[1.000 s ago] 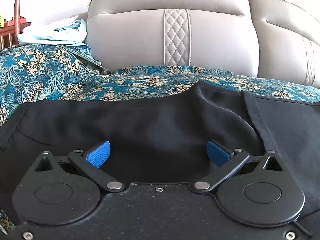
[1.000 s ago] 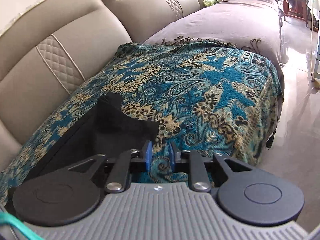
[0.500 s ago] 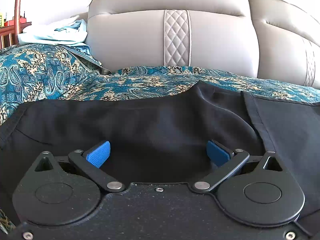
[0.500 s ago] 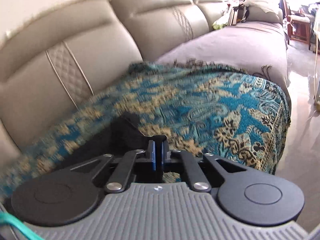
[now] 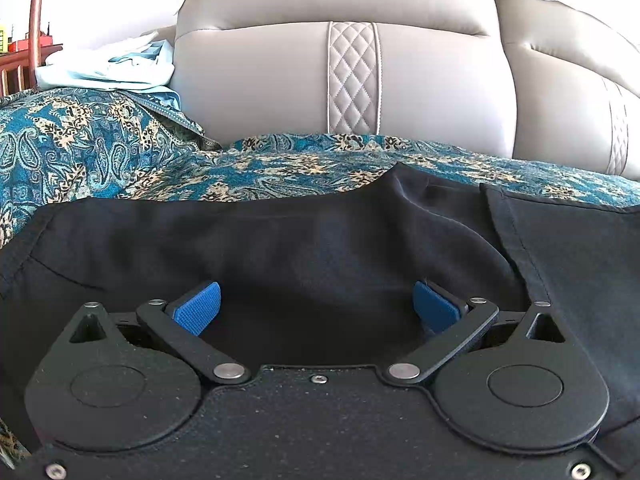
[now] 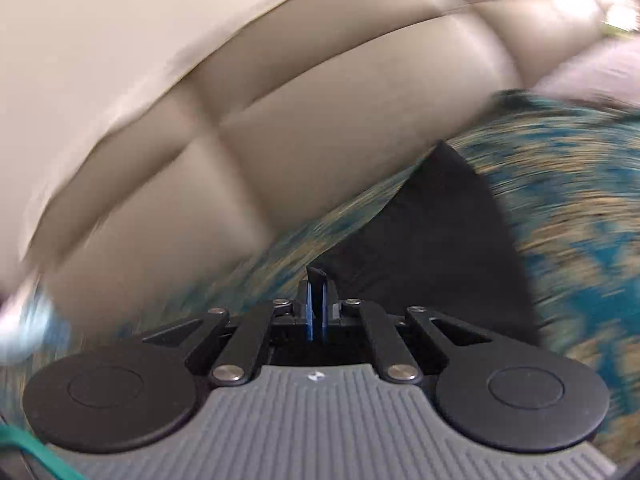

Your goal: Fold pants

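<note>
Right claw [image 6: 316, 316] has swung sofa-ward, pinching the black pants [image 6: 432, 240] edge.

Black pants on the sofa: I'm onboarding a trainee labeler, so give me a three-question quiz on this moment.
1. True or false: the left gripper stands open over the black pants.
2. The right gripper is: A) open, B) shut on black fabric, C) out of view.
3. What patterned thing lies under the pants?

Key: 1 true. 2 B. 3 the teal paisley throw on the beige sofa.
</note>
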The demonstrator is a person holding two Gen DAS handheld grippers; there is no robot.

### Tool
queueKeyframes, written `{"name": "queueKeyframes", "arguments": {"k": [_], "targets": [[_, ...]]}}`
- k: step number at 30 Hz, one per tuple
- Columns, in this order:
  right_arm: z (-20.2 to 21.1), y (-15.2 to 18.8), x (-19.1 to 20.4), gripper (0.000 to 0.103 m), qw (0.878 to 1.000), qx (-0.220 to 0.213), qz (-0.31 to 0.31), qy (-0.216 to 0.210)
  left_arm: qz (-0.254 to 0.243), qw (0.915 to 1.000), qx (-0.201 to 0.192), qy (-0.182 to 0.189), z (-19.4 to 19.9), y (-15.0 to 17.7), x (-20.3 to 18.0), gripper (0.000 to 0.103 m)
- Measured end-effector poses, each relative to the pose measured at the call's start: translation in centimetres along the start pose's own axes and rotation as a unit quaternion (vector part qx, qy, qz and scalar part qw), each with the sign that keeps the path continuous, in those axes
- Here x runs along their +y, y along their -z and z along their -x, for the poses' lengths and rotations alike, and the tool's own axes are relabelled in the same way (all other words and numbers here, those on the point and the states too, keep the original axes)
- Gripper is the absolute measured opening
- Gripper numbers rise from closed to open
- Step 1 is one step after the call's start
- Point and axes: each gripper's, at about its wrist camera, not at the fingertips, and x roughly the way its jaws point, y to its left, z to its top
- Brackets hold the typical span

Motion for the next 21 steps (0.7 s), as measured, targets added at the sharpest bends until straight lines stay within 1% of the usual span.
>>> {"name": "queueKeyframes", "arguments": {"k": [2, 3, 5, 7, 8, 9, 11, 13, 17, 21], "targets": [[-1.1, 2.9, 4.0, 0.006, 0.995, 0.051, 0.067, -0.045, 0.000, 1.0000, -0.002, 0.001, 0.0, 0.0, 0.0, 0.103], [-1.4, 4.5, 5.9, 0.006, 0.990, 0.076, 0.097, -0.067, 0.001, 1.0000, -0.002, 0.001, 0.0, 0.0, -0.1, 0.103], [-1.5, 7.8, 9.2, 0.006, 0.975, 0.118, 0.154, -0.112, 0.001, 1.0000, -0.003, 0.001, 0.0, 0.0, -0.1, 0.103], [-1.0, 11.0, 11.9, 0.006, 0.957, 0.146, 0.203, -0.148, 0.001, 1.0000, -0.002, 0.001, 0.0, 0.0, 0.0, 0.103], [-0.7, 12.2, 12.7, 0.006, 0.950, 0.155, 0.219, -0.161, 0.001, 1.0000, -0.003, 0.001, 0.0, 0.0, 0.0, 0.103], [-0.4, 13.3, 13.6, 0.006, 0.943, 0.163, 0.234, -0.170, 0.001, 1.0000, -0.003, 0.001, 0.0, 0.0, 0.0, 0.103], [0.2, 14.6, 14.6, 0.007, 0.935, 0.167, 0.254, -0.182, 0.002, 1.0000, -0.004, 0.001, 0.1, 0.0, -0.1, 0.103], [0.4, 14.8, 15.1, 0.007, 0.934, 0.162, 0.261, -0.182, 0.003, 1.0000, -0.005, 0.001, 0.1, 0.0, -0.1, 0.103], [-0.7, 14.4, 15.2, 0.007, 0.939, 0.170, 0.235, -0.183, 0.003, 1.0000, -0.005, 0.002, 0.2, 0.0, -0.1, 0.103], [-1.3, 14.6, 15.9, 0.007, 0.937, 0.176, 0.226, -0.200, 0.003, 1.0000, -0.006, 0.002, 0.2, 0.0, -0.1, 0.103]]}}
